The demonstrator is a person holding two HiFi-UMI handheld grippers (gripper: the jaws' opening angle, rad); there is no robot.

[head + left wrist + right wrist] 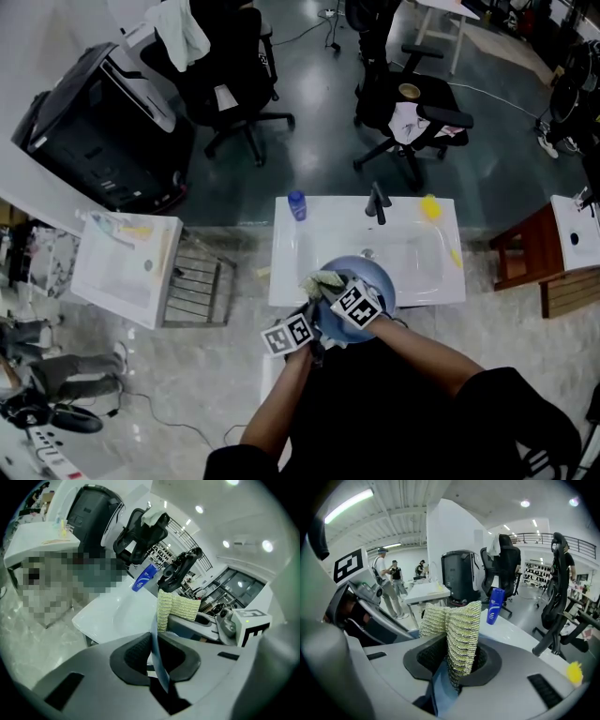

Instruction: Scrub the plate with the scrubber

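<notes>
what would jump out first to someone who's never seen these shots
First comes the blue plate, held over the white sink with its rim pinched in the left gripper. Next is the yellow-green scrubber, clamped in the right gripper at the plate's rim. A blue bottle stands at the sink's far left corner.

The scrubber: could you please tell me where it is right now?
In the head view the scrubber sits centre frame, clamped in the right gripper against the left rim of the blue plate, over the front edge of the white sink.
</notes>
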